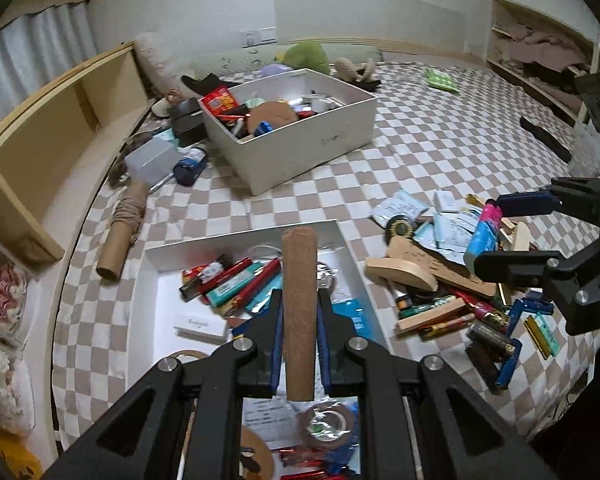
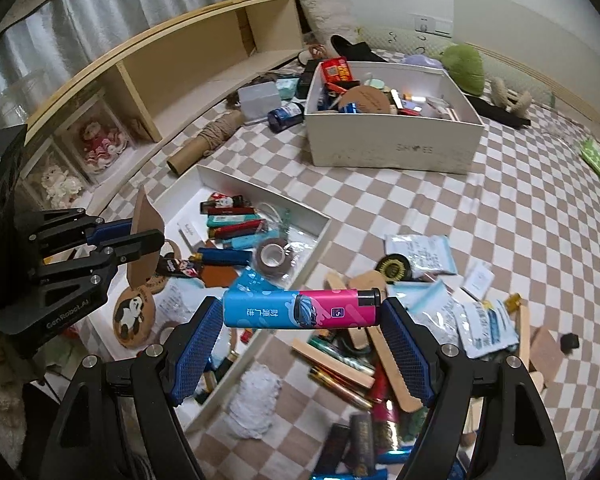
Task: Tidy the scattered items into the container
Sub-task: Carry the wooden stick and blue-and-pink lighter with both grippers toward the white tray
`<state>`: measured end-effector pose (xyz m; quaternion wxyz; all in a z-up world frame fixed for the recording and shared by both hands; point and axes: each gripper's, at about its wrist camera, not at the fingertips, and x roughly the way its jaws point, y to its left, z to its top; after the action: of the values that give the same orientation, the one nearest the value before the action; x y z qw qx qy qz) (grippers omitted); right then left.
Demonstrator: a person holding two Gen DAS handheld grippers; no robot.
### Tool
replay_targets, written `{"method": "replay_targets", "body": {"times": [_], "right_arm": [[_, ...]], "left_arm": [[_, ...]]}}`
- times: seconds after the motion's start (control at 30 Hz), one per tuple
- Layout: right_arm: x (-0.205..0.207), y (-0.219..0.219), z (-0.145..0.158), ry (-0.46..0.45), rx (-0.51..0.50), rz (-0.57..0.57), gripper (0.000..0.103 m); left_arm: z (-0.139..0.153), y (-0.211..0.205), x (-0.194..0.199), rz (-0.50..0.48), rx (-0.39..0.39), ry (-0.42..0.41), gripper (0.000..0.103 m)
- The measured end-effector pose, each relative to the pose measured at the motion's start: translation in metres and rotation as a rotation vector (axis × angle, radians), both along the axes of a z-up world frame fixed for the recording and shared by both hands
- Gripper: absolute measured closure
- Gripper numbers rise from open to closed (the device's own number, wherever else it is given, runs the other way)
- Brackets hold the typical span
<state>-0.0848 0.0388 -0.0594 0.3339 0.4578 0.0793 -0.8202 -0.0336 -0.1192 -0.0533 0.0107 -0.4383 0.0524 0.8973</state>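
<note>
The left gripper (image 1: 300, 316) pinches a thin cork piece (image 1: 299, 312) between its blue-padded fingers (image 1: 277, 344); in the left wrist view the cork shows edge-on as a rough brown strip, while the right wrist view shows its flat, curved-edged face (image 2: 146, 216) held above the shallow tray. The right gripper (image 2: 302, 320) clamps a lighter (image 2: 300, 309) end to end between its mesh-textured blue fingers (image 2: 196, 344): a smooth plastic body, half blue and half pink, with a black cap, lying crosswise. From the left wrist view the same lighter (image 1: 485, 236) is seen only partly, beside the black fingers.

Both sit over a bed covered by a checked beige-and-white sheet (image 1: 420, 152). Below the left gripper lies a shallow white tray (image 2: 260, 190) holding several slim lighters, a roll of brown tape (image 2: 274, 257) and cards; the round cork coaster with a panda print (image 2: 134, 314) shows only in the right wrist view. Further toward the head of the bed stands a deep white cardboard box (image 1: 300, 148), rectangular and already crowded with small things. On the right side of the bed a scattered heap (image 1: 452, 276) of flat wooden pieces, foil sachets, batteries and lighters lies loose on the sheet. A cardboard tube wound with twine (image 1: 124, 232) rests near the left edge of the bed, by the wooden shelf (image 1: 60, 128)
</note>
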Motion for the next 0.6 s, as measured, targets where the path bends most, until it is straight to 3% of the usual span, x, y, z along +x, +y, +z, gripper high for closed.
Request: {"method": "replay_targets", "body": {"times": [0.6], "right_arm": [[0.009,-0.065,-0.009,-0.021,-0.025,0.110,0.022]], "left_arm": [[-0.013,-0.070,-0.004,0.166,0.017,-0.019,0.088]]}}
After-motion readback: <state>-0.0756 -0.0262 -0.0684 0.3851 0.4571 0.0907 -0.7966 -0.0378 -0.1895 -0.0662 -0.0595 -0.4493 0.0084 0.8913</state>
